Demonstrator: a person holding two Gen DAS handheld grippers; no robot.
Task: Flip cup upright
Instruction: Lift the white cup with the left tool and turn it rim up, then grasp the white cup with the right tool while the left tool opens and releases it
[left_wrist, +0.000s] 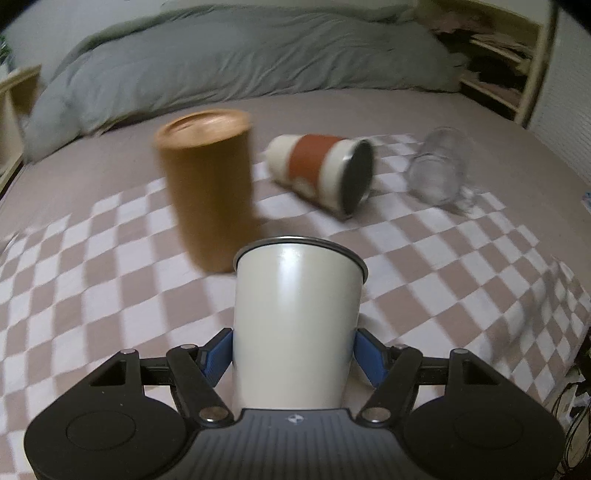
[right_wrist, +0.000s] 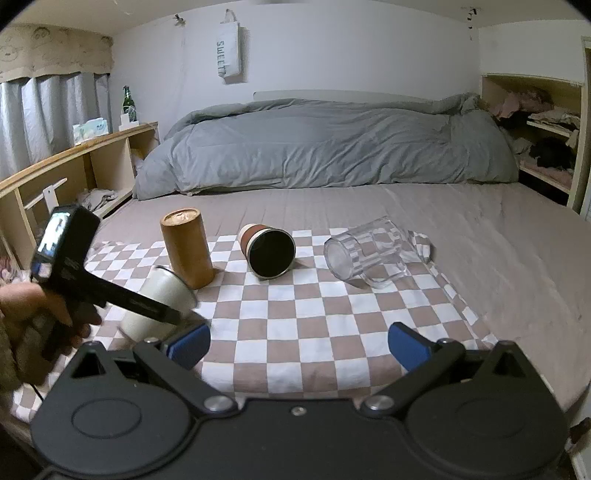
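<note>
Left wrist view: left hand-held gripper (left_wrist: 293, 354) clenched on white cup (left_wrist: 297, 314), rim pointing away, brown canister (left_wrist: 208, 192) just beyond, red-banded cup (left_wrist: 321, 171) and glass mug (left_wrist: 437, 170) lying on checkered cloth (left_wrist: 424, 266).

Right wrist view: right hand-held gripper (right_wrist: 299, 347) released, hovering over cloth on bed (right_wrist: 498, 236); white cup (right_wrist: 159, 299) tilted at left, clear of the cloth, beside canister.

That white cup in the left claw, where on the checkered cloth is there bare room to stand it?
The white cup has bare room on the near part of the checkered cloth, between the open right gripper and the row of cups. It is crowded farther back, where the brown cylinder, striped cup and glass are.
</note>
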